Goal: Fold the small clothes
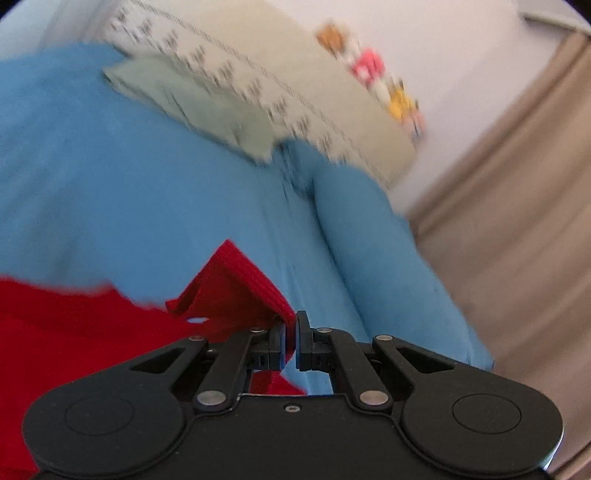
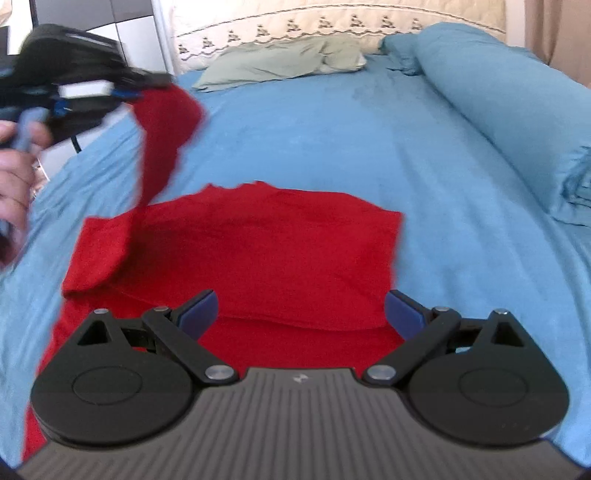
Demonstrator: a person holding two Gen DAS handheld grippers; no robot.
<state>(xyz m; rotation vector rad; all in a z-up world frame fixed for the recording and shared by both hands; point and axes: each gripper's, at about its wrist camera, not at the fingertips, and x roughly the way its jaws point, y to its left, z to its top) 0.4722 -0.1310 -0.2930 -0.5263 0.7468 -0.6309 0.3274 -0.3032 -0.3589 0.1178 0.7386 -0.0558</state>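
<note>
Nearest the right wrist camera, the right claw hangs with its blue-padded fingers spread wide apart and nothing between them, low over the near part of the red garment. That garment lies mostly flat on the blue bedsheet, near the foot edge of the bed, its body folded over itself so a soft crease runs across just beyond the fingers. Its right side ends in a fairly straight edge, with bare sheet beyond it.

On the garment's left side, one strip of red cloth rises off the bed, pulled up and toward the bed's left edge. The left claw, held in a person's hand, is pinched shut on the top end of that strip; in the left wrist view the left claw's fingers press together on a ribbed red hem, which stands up between them. Both views are blurred around that claw.

Farther up the bed, a long blue rolled cover lies along the right edge. At the head edge a pale green pillow rests on the sheet, touching the cream patterned headboard behind it. Beyond the bed's right side hangs a beige curtain.
</note>
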